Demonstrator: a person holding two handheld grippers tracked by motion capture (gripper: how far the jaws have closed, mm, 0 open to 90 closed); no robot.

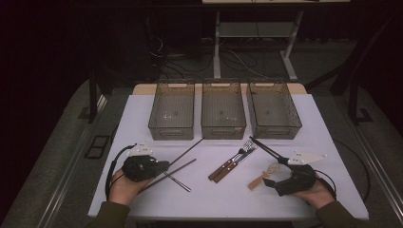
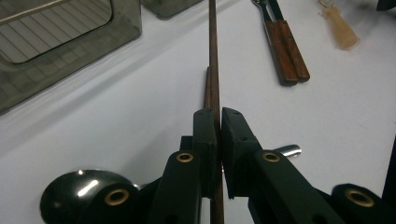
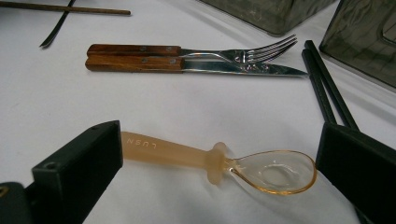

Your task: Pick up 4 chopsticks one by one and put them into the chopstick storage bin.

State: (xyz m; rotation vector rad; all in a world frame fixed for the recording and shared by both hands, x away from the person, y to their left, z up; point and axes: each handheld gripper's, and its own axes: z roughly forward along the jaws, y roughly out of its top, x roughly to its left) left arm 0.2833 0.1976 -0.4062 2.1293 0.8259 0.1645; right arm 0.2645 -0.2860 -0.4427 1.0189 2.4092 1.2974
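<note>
A chopstick is being clamped by the left gripper (image 1: 164, 166) while a spoon is being straddled by the released right gripper (image 1: 273, 179).

In the high view, bare white counter (image 1: 142, 114) is being left open along both side edges; three empty bins (image 1: 223, 111) are being kept in a row at the far edge, and both hands are being rested near the front edge. In the left gripper view, the brown chopstick (image 2: 213, 56) is being pinched between nearly closed jaws, pointing toward the bins. In the right gripper view, the translucent spoon (image 3: 187, 156) is being framed between wide-spread jaws, lying flat, with a fork (image 3: 187, 50) and knife (image 3: 196, 65) beyond.
</note>
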